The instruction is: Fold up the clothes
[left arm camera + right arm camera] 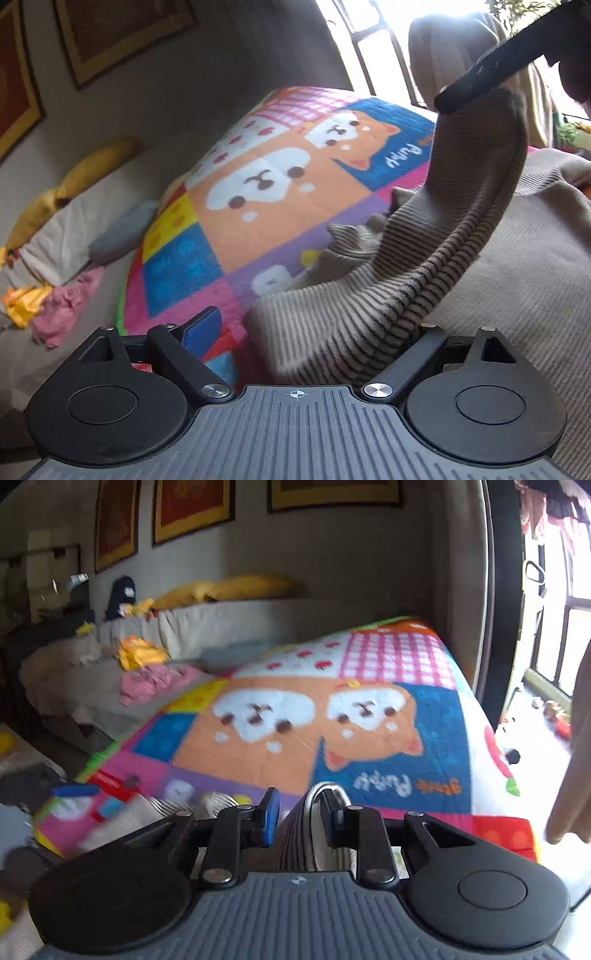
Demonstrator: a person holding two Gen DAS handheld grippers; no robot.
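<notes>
A beige ribbed garment with dark stripes [406,266] lies on the colourful cartoon-dog blanket [280,177] and is lifted into a tall fold. My left gripper [310,332] has its jaws wide apart; the garment drapes over its right finger, and the blue-padded left finger [203,328] is bare. My right gripper [301,812] is shut on a bunched strip of the striped garment [295,834] and holds it above the blanket [369,709]. In the left wrist view the right gripper's black finger [491,70] pinches the top of the fold.
Left of the blanket, a grey bed holds a yellow pillow [85,173], a grey pillow [122,232], and pink [62,306] and yellow clothes [140,653]. Framed pictures [192,506] hang on the wall. A window and dark door frame [502,590] stand at the right.
</notes>
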